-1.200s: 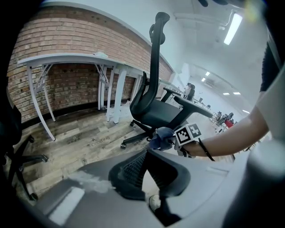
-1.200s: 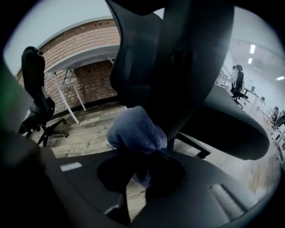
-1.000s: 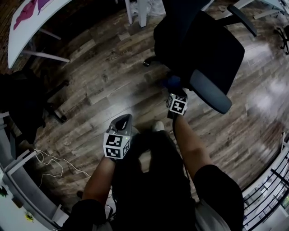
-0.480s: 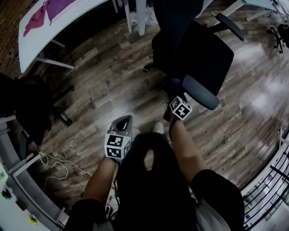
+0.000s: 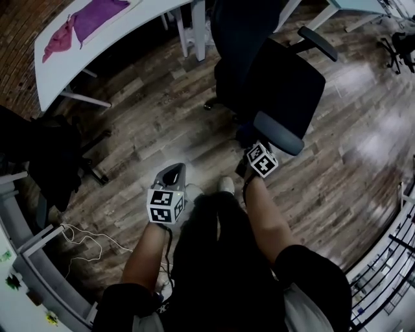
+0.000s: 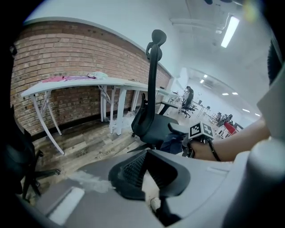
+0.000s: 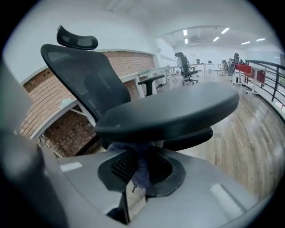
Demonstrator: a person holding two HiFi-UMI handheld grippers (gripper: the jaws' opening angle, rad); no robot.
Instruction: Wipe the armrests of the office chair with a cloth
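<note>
Head view: a person stands over a black mesh-backed office chair (image 5: 285, 84) on a wood-plank floor (image 5: 149, 110), with a hand-held gripper in each hand. The right gripper (image 7: 140, 160), just right of frame centre, has its jaws pinched on a dark blue cloth (image 7: 141, 176). It holds the cloth against the near end of the chair's grey padded armrest (image 5: 277, 133). In the right gripper view the pad fills the middle of the frame, and the bunched cloth sits just under its front edge. The left gripper (image 6: 147, 171), at lower centre of the head view, hangs well apart from the chair with its jaws drawn together on nothing. The second armrest (image 5: 318, 42), at upper right, has no cloth on it. A white desk (image 5: 130, 29) across the upper left carries purple and pink fabric (image 5: 97, 13).

The wipe of the near armrest appears to be under way at the pad's end. The next move likely calls for bringing the cloth up onto the top face and drawing it along the pad under steady pressure, before crossing to the far armrest.
</note>
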